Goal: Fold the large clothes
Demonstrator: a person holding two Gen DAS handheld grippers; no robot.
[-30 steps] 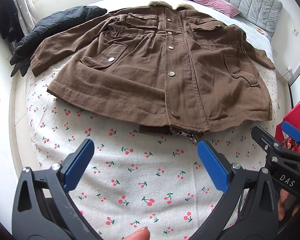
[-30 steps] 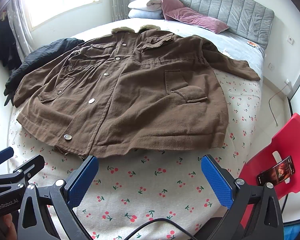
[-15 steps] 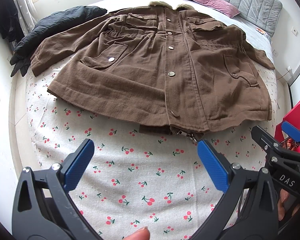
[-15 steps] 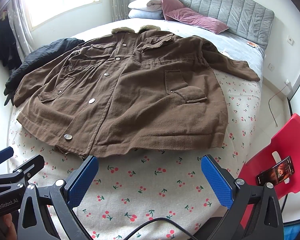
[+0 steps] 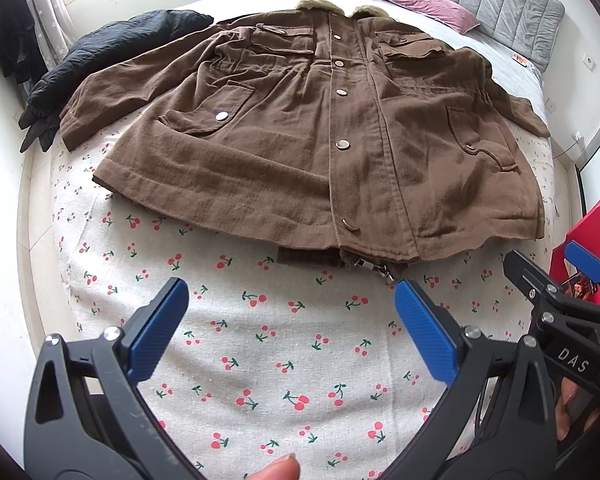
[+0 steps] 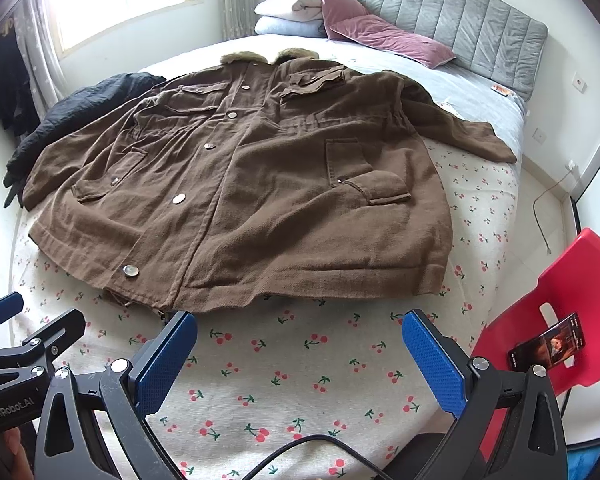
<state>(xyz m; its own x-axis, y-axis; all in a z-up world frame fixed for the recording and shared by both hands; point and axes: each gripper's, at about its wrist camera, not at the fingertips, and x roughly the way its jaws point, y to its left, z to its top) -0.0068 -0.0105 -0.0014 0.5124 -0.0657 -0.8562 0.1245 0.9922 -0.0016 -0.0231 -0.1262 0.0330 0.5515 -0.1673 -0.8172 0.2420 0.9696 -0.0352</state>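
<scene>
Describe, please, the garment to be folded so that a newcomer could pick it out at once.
Look at the bed with the grey headboard. Spread flat across it, front up, lies a brown coat with metal snaps and a fur collar. The black jacket bunched beside its sleeve is darker, smaller and crumpled.

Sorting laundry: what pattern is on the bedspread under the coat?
Red cherries on cream bedspread, clearest in the left wrist view.

A bed (image 6: 300,392) with a cherry-print cover carries a brown coat (image 6: 260,184) spread flat, a black jacket (image 6: 88,112) beside its sleeve, and pillows (image 6: 380,32) at the headboard.
</scene>
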